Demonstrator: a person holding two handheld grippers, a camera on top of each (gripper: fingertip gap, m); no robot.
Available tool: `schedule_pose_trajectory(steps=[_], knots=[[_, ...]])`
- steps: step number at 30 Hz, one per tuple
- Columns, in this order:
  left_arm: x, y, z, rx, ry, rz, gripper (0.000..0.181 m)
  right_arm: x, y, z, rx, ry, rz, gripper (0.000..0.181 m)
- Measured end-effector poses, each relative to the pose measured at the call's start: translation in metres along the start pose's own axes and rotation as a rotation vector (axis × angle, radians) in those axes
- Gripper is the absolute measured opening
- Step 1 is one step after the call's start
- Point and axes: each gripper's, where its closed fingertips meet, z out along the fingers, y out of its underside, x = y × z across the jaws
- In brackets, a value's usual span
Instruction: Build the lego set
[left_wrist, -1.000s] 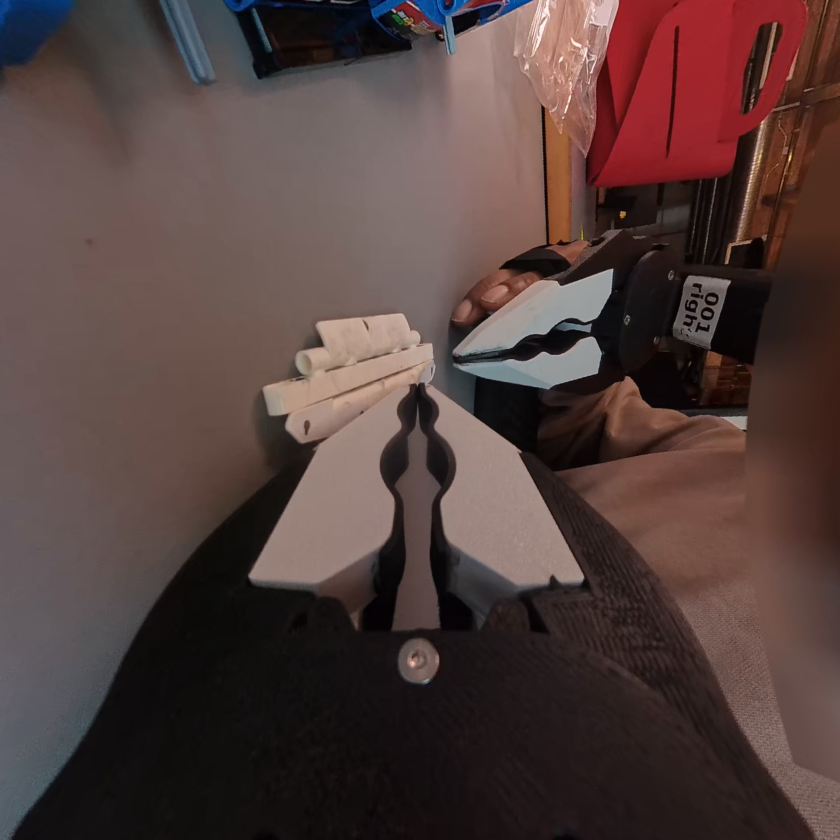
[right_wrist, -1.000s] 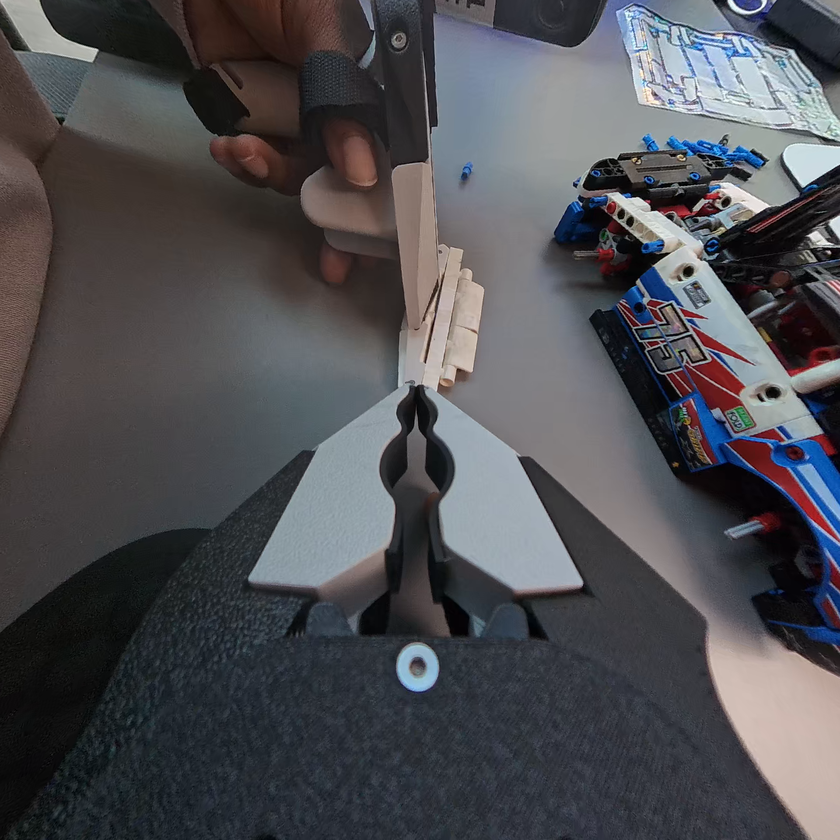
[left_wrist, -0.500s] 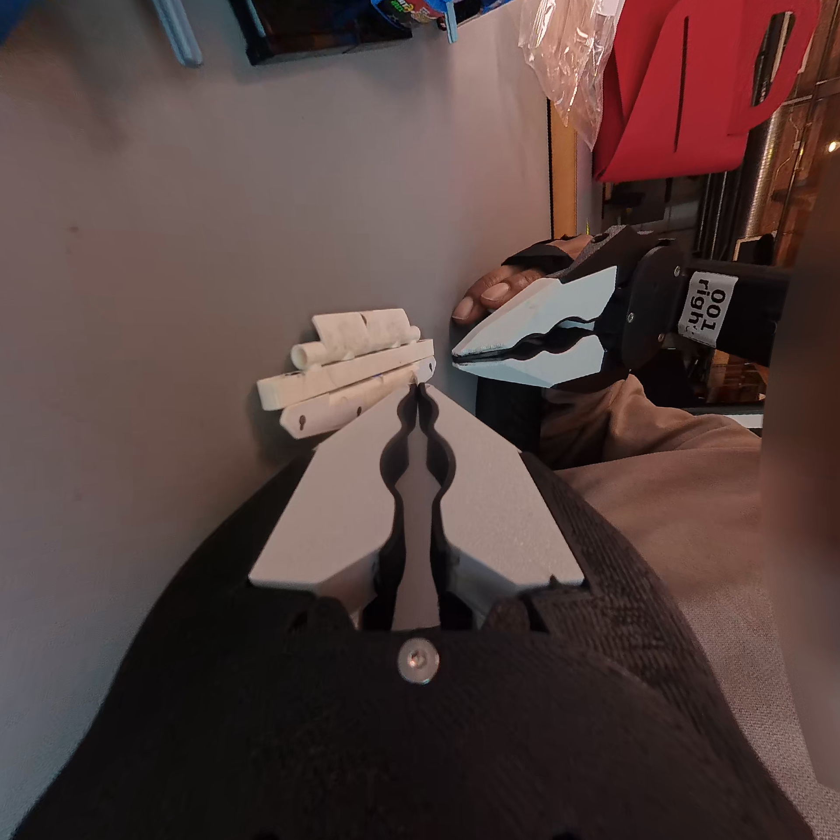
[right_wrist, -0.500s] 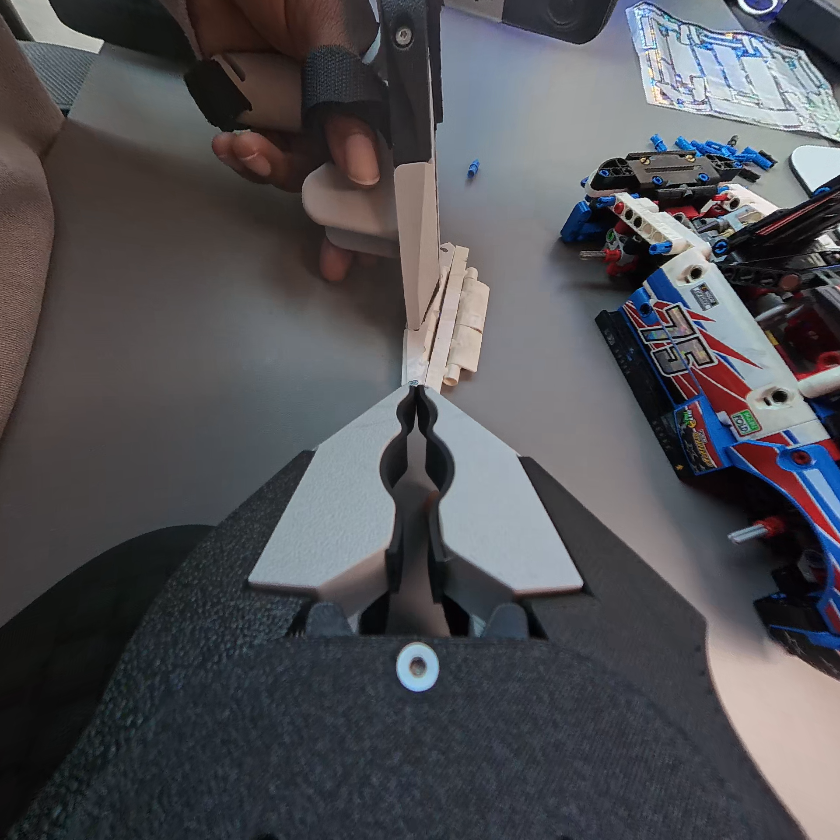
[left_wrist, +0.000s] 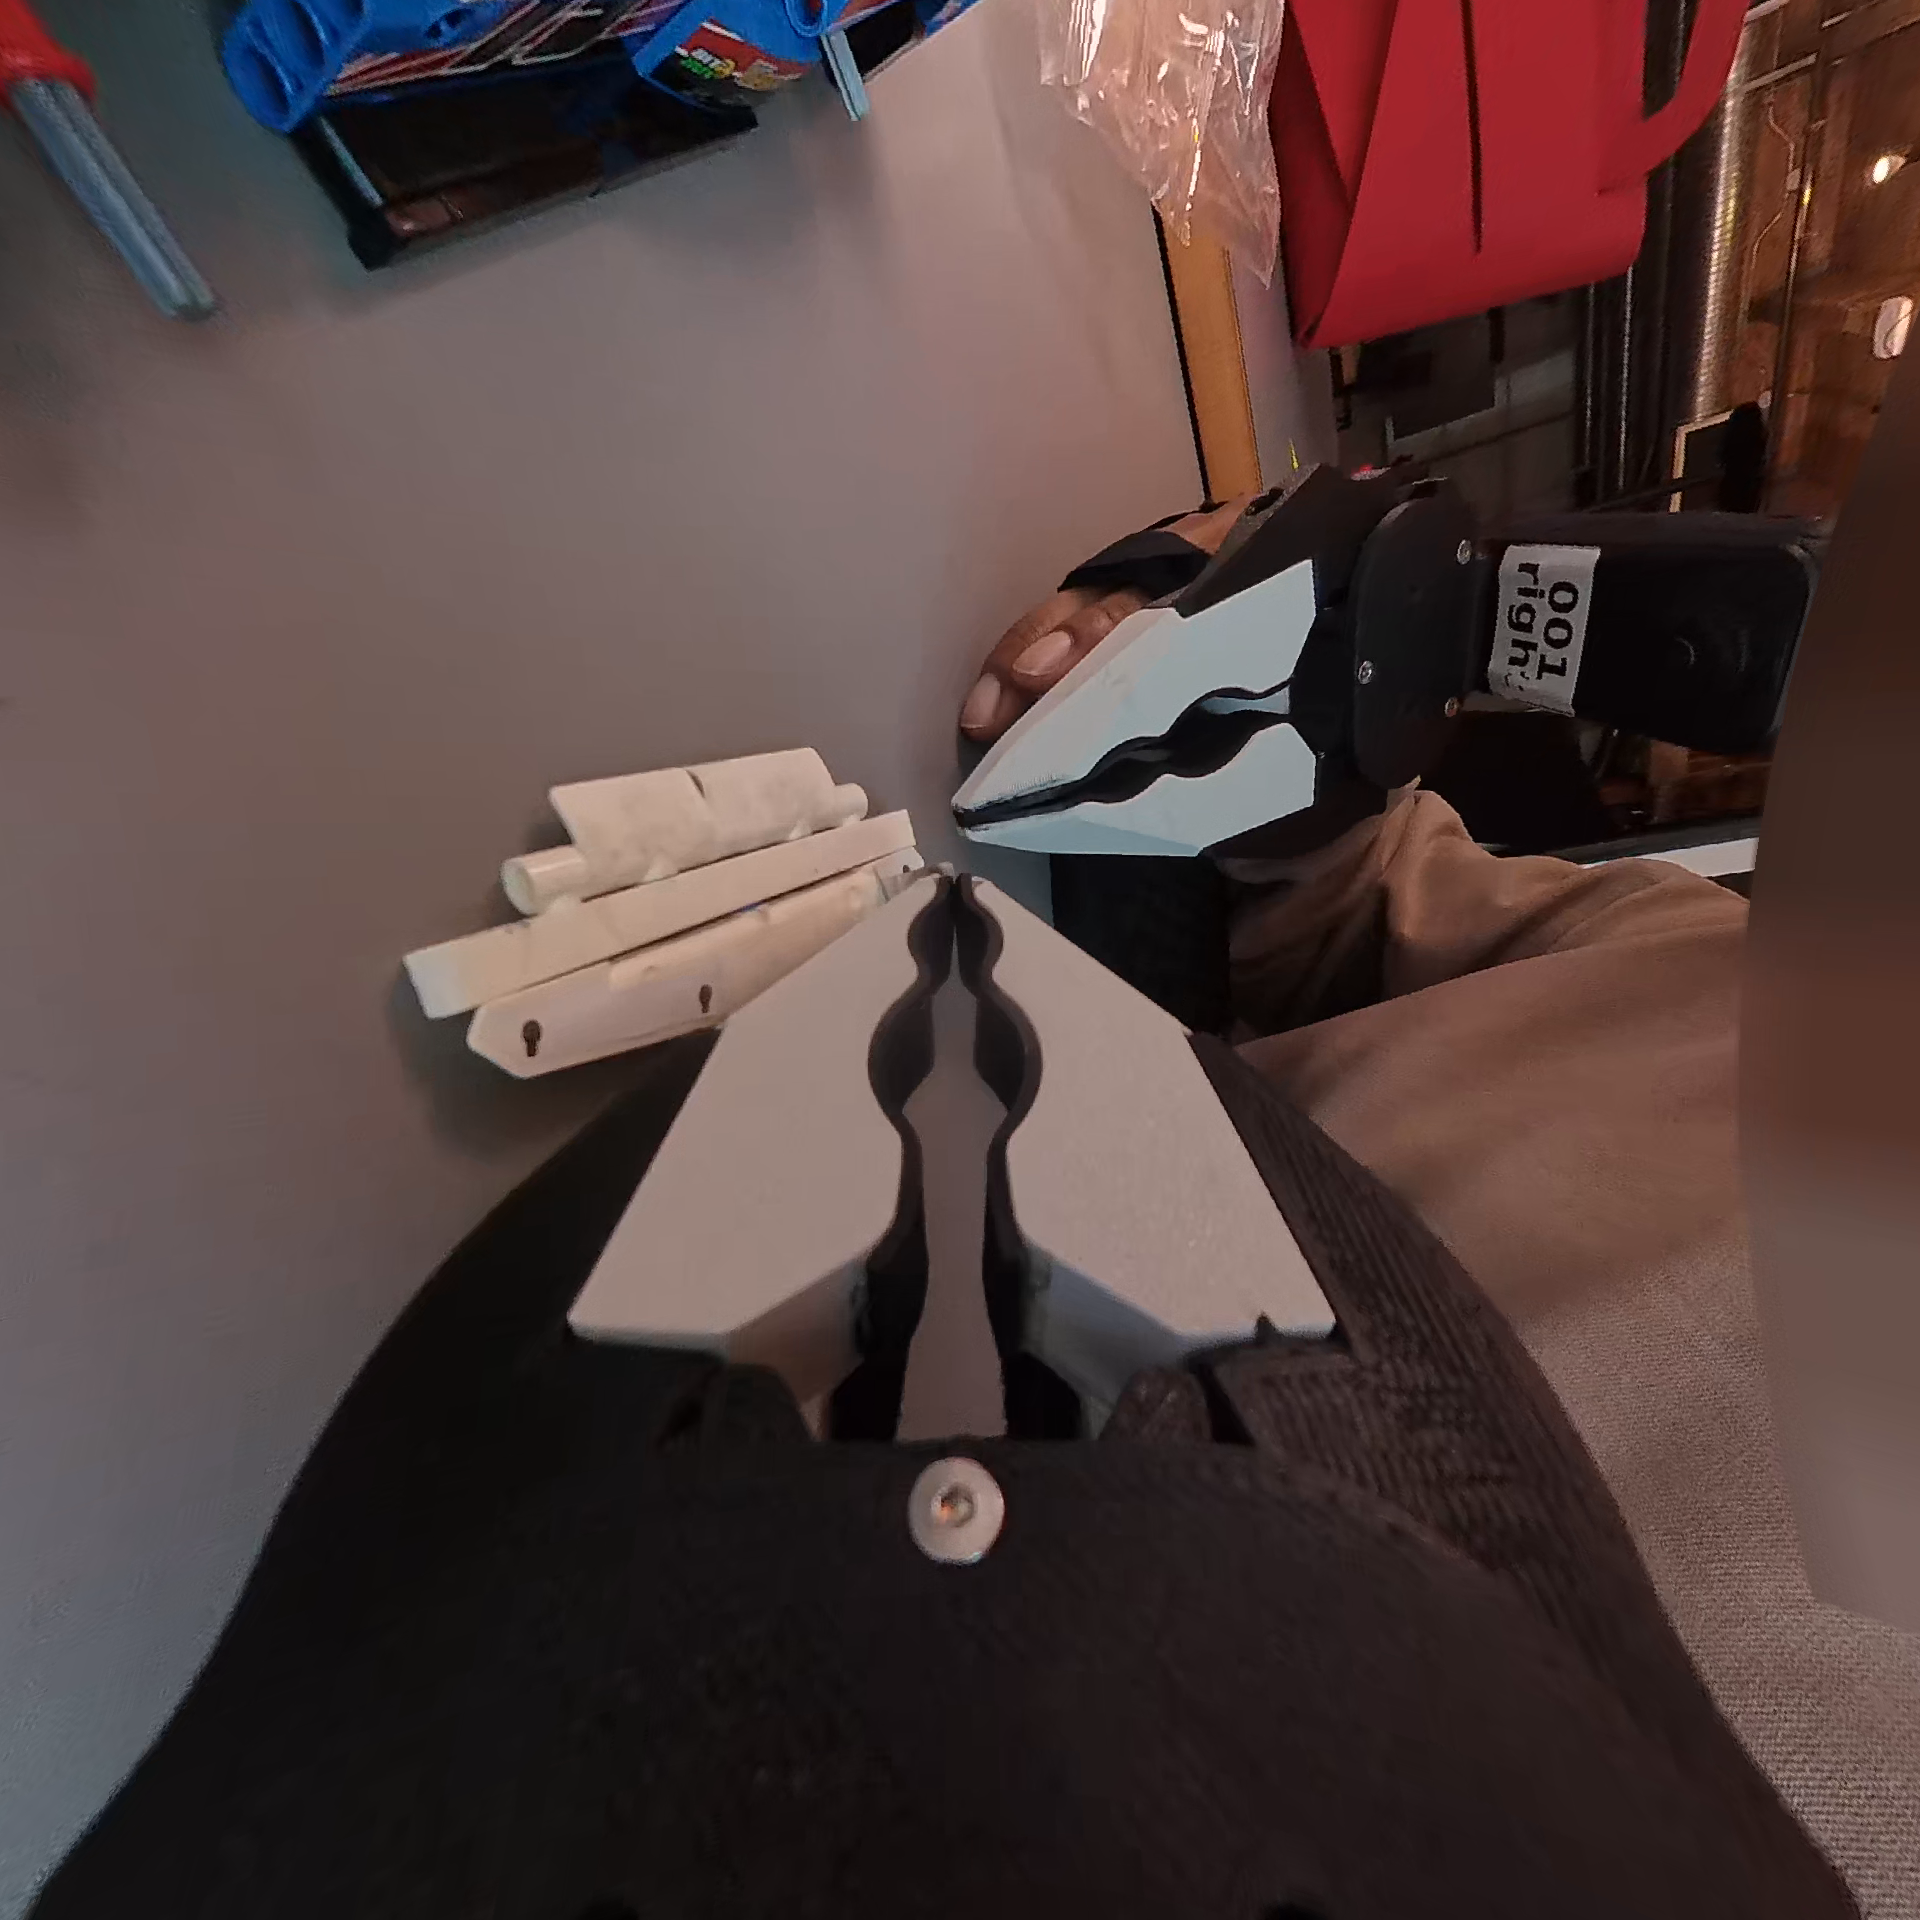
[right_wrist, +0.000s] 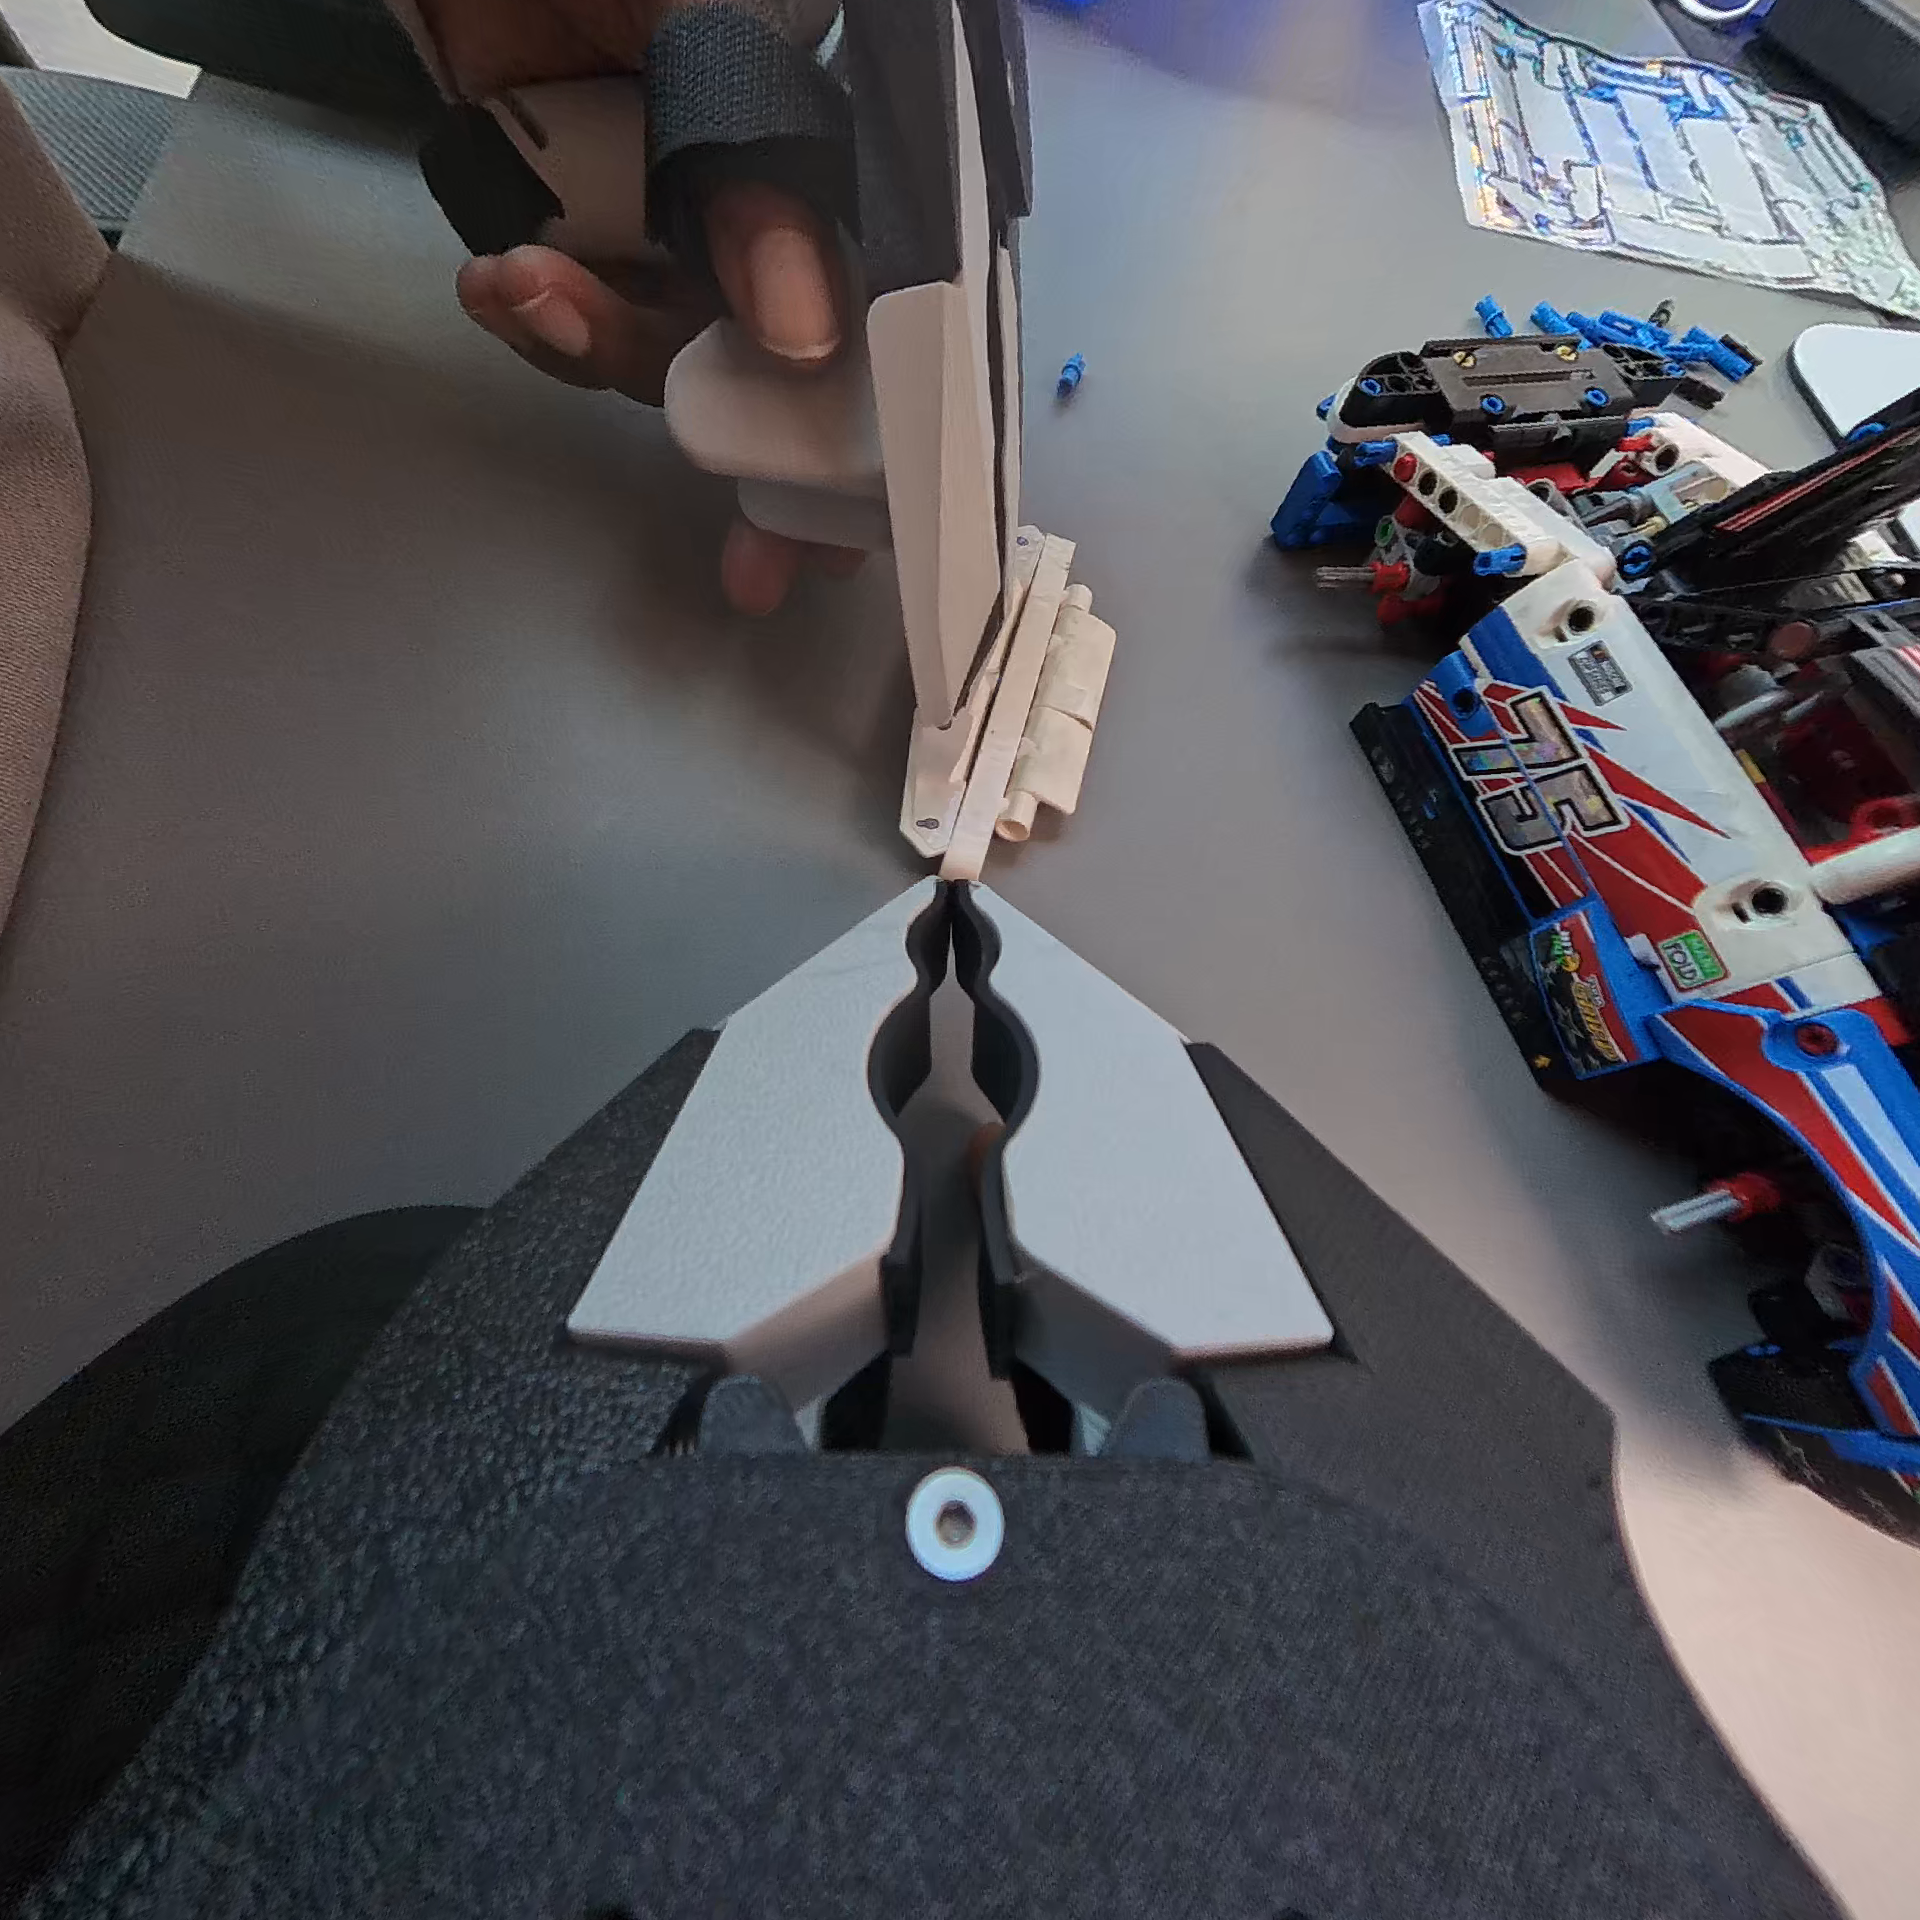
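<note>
1. Claws: your left claw (left_wrist: 954, 881) is pinched shut on the white lego assembly (left_wrist: 665, 914), gripping its near end against the grey tabletop (left_wrist: 520, 520).
2. Your right claw (right_wrist: 952, 883) is closed with nothing in it, its tips just short of the assembly's end.
3. To the right claw's right stands the blue, red and white lego race car (right_wrist: 1662, 883).

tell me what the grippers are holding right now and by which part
The left gripper is shut on the white lego assembly, pinching its flat panel edge near one end. The right gripper is shut on nothing, tips just off the assembly.
</note>
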Motion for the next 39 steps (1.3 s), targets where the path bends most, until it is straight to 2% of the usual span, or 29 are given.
schedule_pose_trajectory(steps=[6,19,27,32,35,39], knots=[[0.001,0.004,0.002,-0.021,-0.004,0.035,0.000,0.001,-0.002,0.002,-0.006,0.004,-0.007,0.000],[0.014,0.012,0.005,-0.082,-0.057,0.276,0.000,-0.004,0.000,0.016,-0.114,0.001,-0.118,0.000],[0.007,0.019,0.005,-0.107,-0.080,0.301,0.000,0.003,-0.012,0.015,-0.032,-0.061,0.044,0.000],[0.007,0.021,0.007,-0.106,-0.076,0.307,0.000,0.002,-0.013,0.023,-0.103,-0.184,0.174,0.011],[0.009,0.021,0.007,-0.101,-0.072,0.312,0.000,0.002,-0.008,0.029,-0.191,-0.194,0.129,0.007],[0.010,0.022,0.006,-0.108,-0.090,0.343,0.000,0.001,-0.010,0.032,-0.232,-0.189,0.063,0.006]])
